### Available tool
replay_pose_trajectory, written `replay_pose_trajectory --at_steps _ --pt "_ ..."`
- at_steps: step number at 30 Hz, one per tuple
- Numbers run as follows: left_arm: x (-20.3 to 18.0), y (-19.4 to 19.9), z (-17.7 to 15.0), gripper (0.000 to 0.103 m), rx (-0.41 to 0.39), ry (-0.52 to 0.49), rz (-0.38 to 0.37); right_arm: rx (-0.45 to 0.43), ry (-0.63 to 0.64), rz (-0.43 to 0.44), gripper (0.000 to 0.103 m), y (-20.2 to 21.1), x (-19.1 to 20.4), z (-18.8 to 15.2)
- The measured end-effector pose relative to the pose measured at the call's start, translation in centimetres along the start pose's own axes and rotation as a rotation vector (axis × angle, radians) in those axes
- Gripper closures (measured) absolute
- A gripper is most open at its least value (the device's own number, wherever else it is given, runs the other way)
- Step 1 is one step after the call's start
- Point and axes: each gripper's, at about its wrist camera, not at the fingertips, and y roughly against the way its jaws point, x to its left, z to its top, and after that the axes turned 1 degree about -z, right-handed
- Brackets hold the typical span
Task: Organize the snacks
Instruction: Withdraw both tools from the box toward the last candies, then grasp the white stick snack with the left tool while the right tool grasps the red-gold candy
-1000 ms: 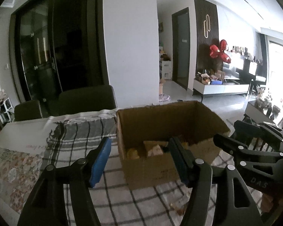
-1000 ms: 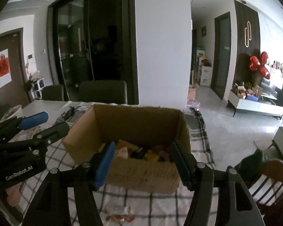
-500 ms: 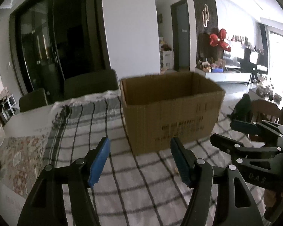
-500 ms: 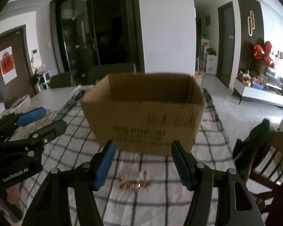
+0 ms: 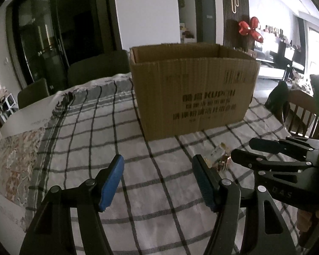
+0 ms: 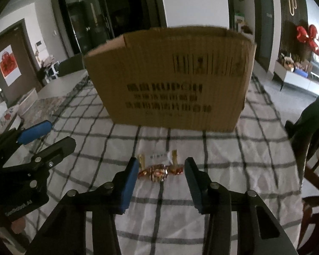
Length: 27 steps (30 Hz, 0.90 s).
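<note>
right gripper [image 6: 160,173]: jaws have just been closing in but aren't pinching anything yet, the red-gold wrapped candy [image 6: 158,173] sits right between the pads, not touched as far as I can tell

candy axis: long way runs left-right, twisted ends aiming at each pad

white snack packet [image 6: 159,156]: just behind the candy, also lying crosswise

left gripper [image 5: 158,176]: parted, empty, off to the left, so the right one's clearly nearer

cardboard box [image 6: 172,80]: farther back on the checked tablecloth [image 6: 180,223], open-topped

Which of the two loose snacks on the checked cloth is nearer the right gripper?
The red-and-gold wrapped candy, lying between the right gripper's open jaws. The white packet with gold ends lies just behind it, toward the cardboard box.
</note>
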Motion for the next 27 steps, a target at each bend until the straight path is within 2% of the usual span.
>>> replay_pose_trajectory --at_steps 14,27 --pt "0.4 -1.9 -0.2 0.038 0.035 0.017 -0.001 0.057 -0.009 0.018 0.068 -3.2 0.4 -0.2" --pt "0.1 -2.7 -0.2 0.038 0.056 0.020 -0.013 0.076 -0.007 0.050 0.068 -4.2 0.2 -0.6"
